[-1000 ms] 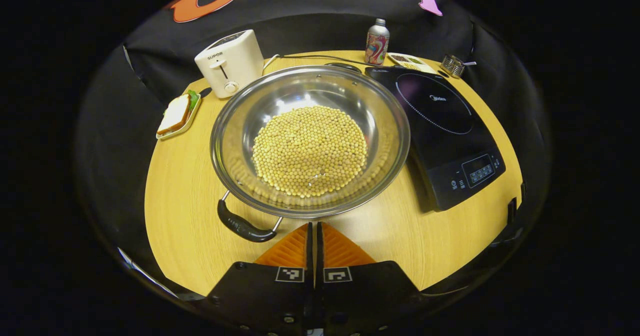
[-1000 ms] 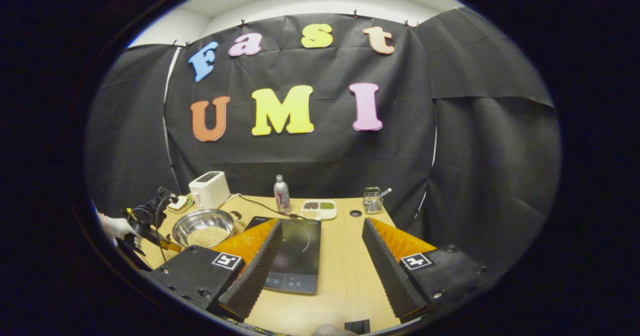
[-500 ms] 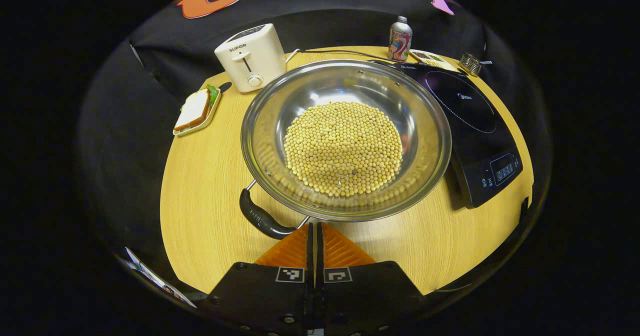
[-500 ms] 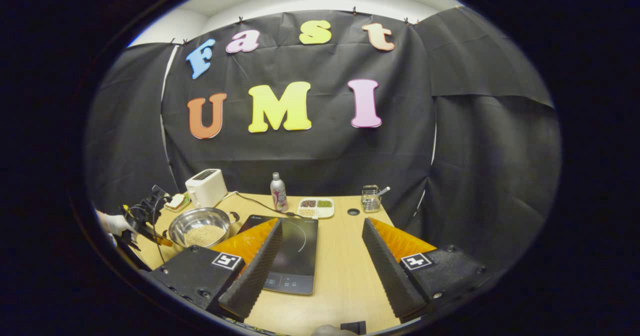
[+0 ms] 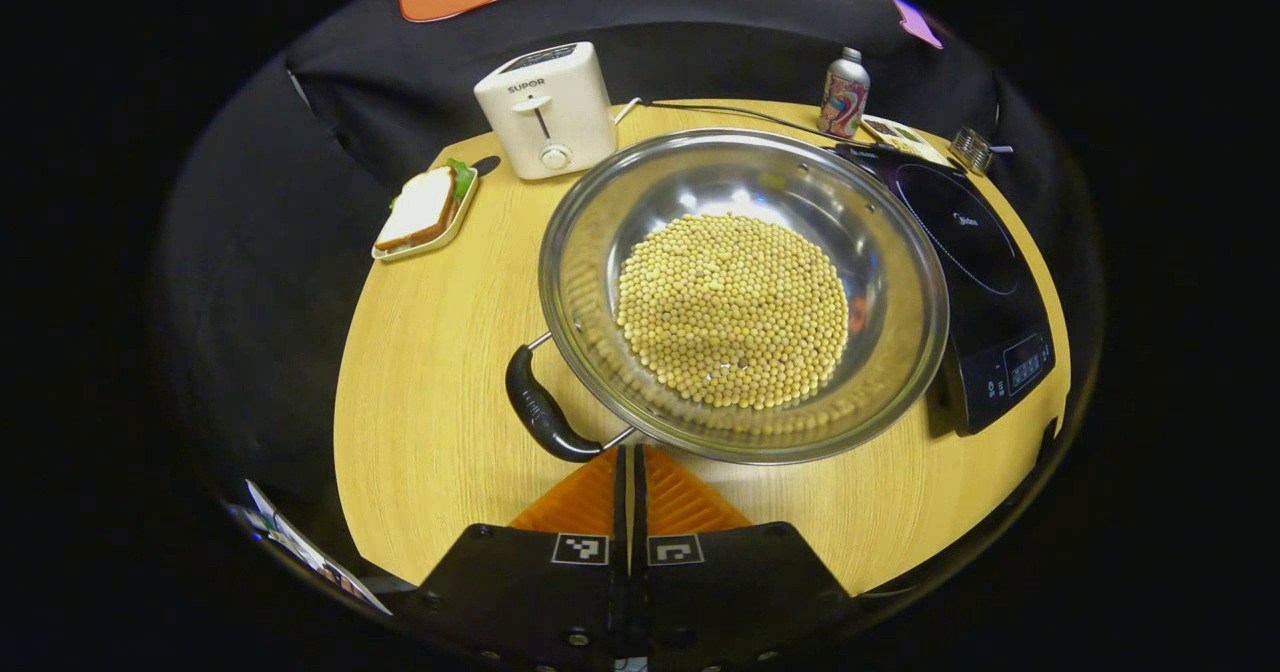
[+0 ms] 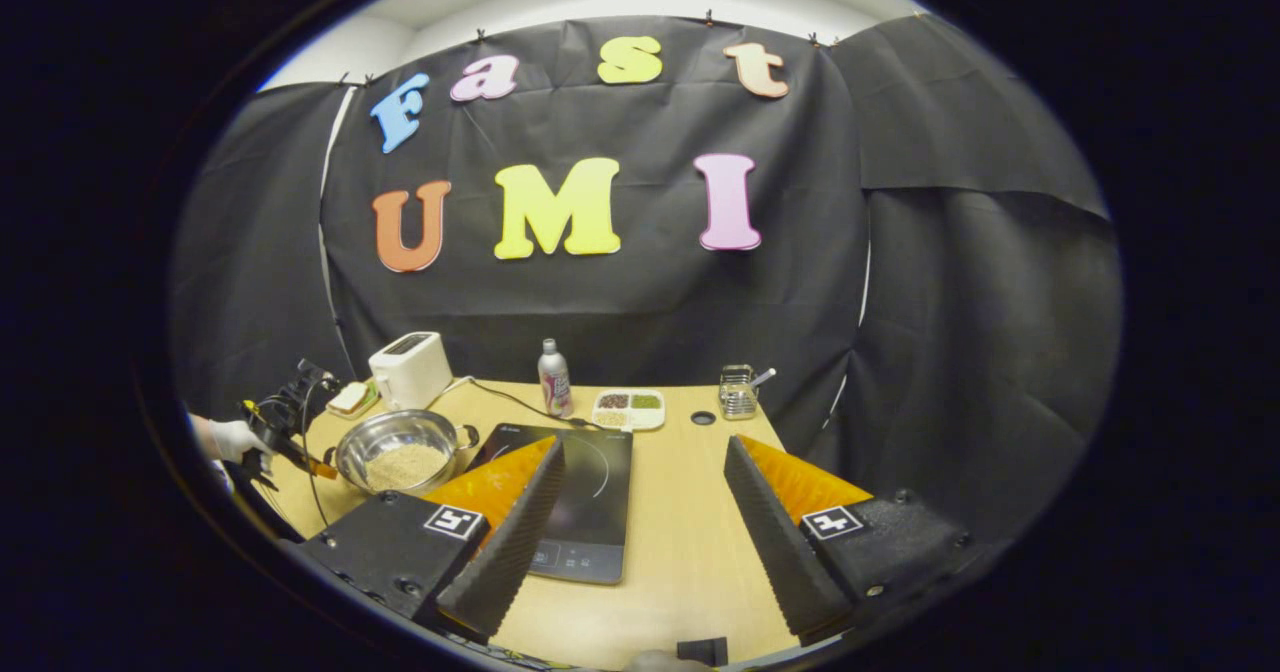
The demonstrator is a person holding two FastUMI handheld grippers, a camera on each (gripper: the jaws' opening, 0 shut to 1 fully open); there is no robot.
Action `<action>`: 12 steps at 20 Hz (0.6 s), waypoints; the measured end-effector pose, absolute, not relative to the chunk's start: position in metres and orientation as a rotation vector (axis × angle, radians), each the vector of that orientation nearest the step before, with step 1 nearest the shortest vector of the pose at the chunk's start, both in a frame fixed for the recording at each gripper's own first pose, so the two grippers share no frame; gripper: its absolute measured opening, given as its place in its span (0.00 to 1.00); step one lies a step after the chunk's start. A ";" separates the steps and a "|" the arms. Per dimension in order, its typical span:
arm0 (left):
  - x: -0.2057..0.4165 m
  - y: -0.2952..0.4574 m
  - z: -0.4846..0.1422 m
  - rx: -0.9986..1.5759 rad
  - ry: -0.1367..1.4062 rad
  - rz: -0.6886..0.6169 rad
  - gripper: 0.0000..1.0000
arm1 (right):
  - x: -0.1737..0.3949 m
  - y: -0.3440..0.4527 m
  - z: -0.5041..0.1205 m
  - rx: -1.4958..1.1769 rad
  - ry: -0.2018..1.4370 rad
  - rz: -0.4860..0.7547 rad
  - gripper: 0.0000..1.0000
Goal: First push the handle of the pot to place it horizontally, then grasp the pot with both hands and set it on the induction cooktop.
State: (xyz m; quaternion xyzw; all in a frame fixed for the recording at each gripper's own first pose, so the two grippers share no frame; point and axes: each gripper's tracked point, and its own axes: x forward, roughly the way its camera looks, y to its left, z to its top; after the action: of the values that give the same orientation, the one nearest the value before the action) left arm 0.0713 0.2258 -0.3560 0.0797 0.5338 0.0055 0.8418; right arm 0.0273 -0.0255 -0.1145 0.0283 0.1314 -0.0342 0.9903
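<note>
left gripper [image 5: 630, 472] fingers pressed together, tips at the near end of the pot handle [image 5: 540, 414]. pot [image 5: 742, 292] sits on the worktop [image 5: 430, 352] beside the induction cooktop [image 5: 985, 272]. push sideways, low and slow. right gripper [image 6: 645, 497] fingers spread, holding nothing.

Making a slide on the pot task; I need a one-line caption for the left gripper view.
Closed left gripper beside the black handle of a bean-filled steel pot, induction cooktop alongside.
</note>
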 end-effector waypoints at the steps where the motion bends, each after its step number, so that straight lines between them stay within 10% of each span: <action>1: 0.074 0.231 -0.355 0.170 1.121 0.020 0.00 | 0.028 -0.024 -0.115 0.047 0.265 -0.066 0.99; 12: 0.104 0.261 -0.348 0.171 1.074 0.069 0.00 | 0.018 -0.017 -0.113 0.027 0.281 -0.074 0.99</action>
State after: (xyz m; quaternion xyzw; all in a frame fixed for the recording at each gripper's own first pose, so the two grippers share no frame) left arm 0.1041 0.2609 -0.3478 0.0812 0.5106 0.0326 0.8553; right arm 0.0184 -0.0165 -0.1128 0.0137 0.1400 -0.0368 0.9894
